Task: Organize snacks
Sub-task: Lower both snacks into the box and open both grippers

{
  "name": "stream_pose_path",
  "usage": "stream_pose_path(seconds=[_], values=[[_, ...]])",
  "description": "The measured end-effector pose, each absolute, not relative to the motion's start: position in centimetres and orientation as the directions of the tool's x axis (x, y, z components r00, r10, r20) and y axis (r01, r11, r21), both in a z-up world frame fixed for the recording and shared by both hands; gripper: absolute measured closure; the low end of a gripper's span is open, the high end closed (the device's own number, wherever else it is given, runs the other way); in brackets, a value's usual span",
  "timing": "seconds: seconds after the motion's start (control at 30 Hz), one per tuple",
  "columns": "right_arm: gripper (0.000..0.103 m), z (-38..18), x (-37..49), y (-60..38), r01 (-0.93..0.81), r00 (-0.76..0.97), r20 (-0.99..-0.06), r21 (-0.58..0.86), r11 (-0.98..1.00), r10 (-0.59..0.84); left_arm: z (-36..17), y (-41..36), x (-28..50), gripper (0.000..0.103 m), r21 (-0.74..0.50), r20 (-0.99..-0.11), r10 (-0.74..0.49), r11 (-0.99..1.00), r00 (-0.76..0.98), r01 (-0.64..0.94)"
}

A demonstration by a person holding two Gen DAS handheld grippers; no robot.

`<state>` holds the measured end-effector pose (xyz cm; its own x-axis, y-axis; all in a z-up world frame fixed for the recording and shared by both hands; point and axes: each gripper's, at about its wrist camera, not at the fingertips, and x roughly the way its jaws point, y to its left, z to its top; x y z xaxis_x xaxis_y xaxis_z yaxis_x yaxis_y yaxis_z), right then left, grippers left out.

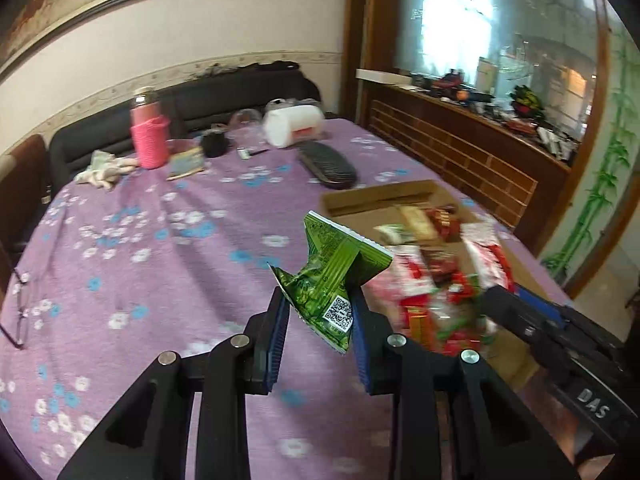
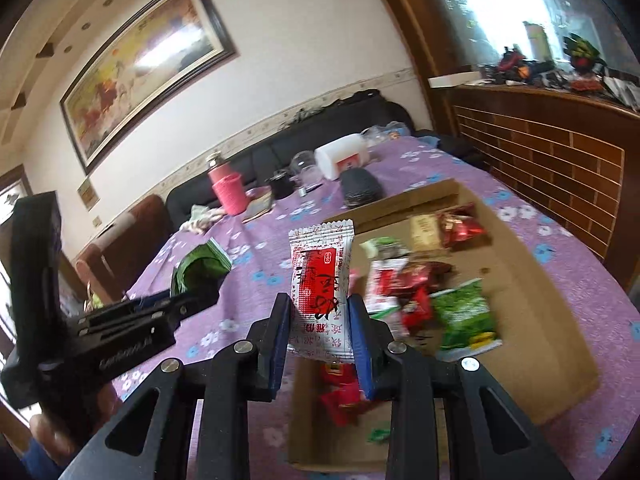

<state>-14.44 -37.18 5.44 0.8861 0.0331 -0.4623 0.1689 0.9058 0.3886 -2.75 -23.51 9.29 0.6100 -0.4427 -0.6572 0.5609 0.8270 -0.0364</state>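
The left gripper [image 1: 320,312] is closed on a crumpled green packet [image 1: 332,276], held in the air over the table [image 1: 160,240], just left of the box [image 1: 384,196]. The right gripper [image 2: 320,320] is clamped on a white-and-red packet [image 2: 320,280], upright above the box's near-left edge. The rest of the snacks [image 2: 424,292] lie loose in the flat box.

Risk, as I judge it: the green packet is pinched only by its twisted lower half and could slip or swing out. The two grippers sit close together and could knock each other when either moves.

Around, large to small: sofa [image 1: 240,88], white jug [image 1: 292,124], pink bottle [image 1: 149,136], black case [image 1: 328,164], cloth [image 1: 104,168], glasses [image 1: 22,312]. All stand well apart; nothing blocks the bare cloth ahead.
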Motion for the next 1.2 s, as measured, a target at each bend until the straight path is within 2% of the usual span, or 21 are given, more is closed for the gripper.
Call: stream_pose_path(seconds=[0.47, 0.77, 1.2], values=[[0.072, 4.6, -17.7, -44.1, 0.389, 0.862, -0.472, 0.386, 0.836, -0.184, 7.3, -31.2, -7.7, 0.074, -0.044, -0.679, -0.525, 0.726, 0.512, 0.687], [0.072, 3.0, -16.7, -44.6, 0.403, 0.844, -0.506, 0.385, 0.83, -0.176, 5.1, -32.2, -7.7, 0.074, -0.06, -0.714, -0.521, 0.711, 0.467, 0.701], [0.072, 1.4, -15.7, -45.8, 0.4, 0.825, -0.557, 0.466, 0.789, -0.089, 3.1, -32.0, -7.1, 0.075, -0.066, -0.75, -0.498, 0.71, 0.435, 0.701]])
